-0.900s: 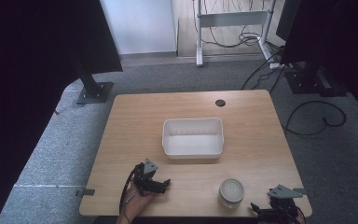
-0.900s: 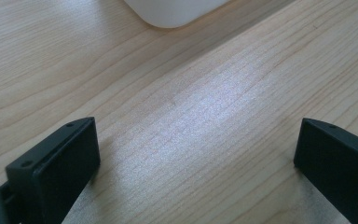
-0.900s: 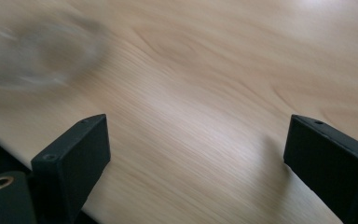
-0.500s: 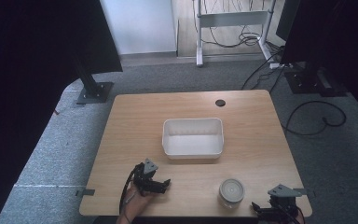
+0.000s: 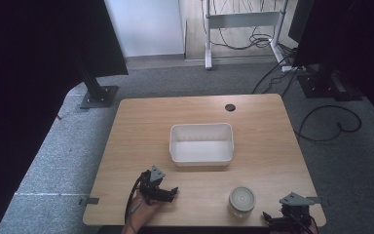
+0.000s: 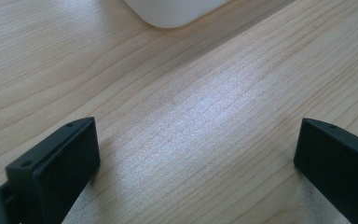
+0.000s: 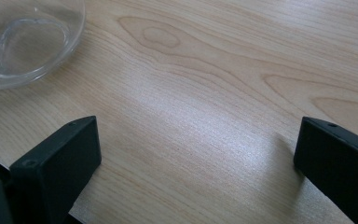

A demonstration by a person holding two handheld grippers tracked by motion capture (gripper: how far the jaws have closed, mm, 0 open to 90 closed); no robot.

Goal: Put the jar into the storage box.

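From the high view, a white rectangular plastic bin point(image 5: 202, 143) sits mid-table on the light wooden table point(image 5: 136, 126), a round clear glass jar point(image 5: 242, 199) at 5 o'clock from it; the left tool point(image 5: 168, 194) rests near the front edge at 7 o'clock, the right tool point(image 5: 283, 218) at the corner. In the left gripper view, jaws stand wide, empty, bin corner point(image 6: 177, 9) at 12 o'clock. In the right gripper view, jaws gape empty, the jar point(image 7: 25, 39) at 10 o'clock; a careless sweep could knock it over the near edge.
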